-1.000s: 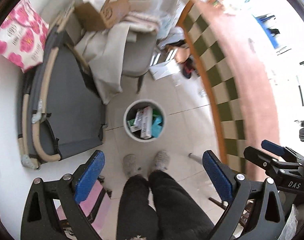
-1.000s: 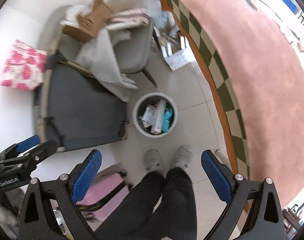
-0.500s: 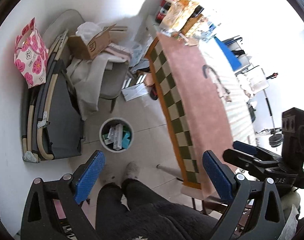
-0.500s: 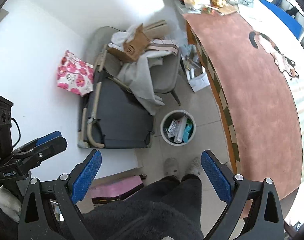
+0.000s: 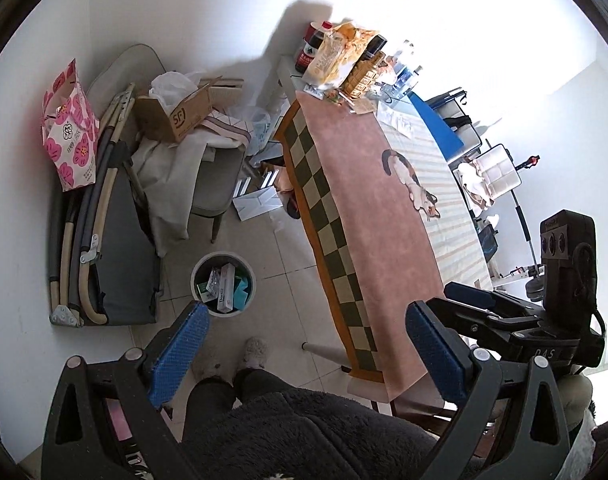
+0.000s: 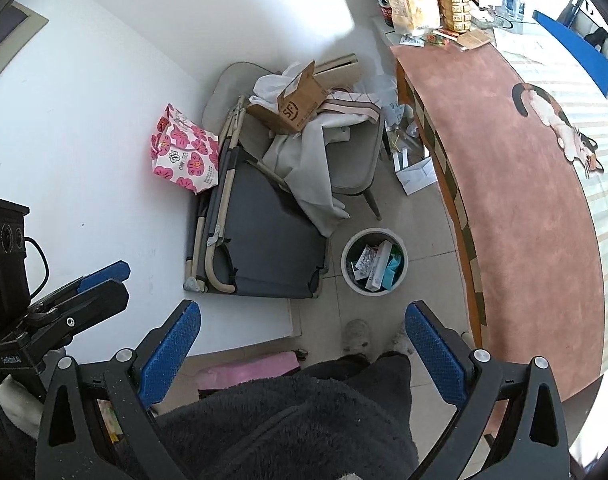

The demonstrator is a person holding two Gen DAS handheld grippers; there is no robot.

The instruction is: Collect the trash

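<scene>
Trash bin [image 5: 223,283] with boxes inside sits on the floor beside the desk [image 5: 367,216], now smaller in both views: left tool [image 5: 304,344] and right tool [image 6: 302,346] have lifted away, both wide open, empty; drop likely done.

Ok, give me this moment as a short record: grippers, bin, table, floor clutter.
left hand-held gripper: open, empty
right hand-held gripper: open, empty
round white waste bin: on tiled floor, holds boxes and packets
long table with pink cat-print cloth: bottles and snack bags at far end
grey chair: piled with brown cardboard box and cloth
</scene>
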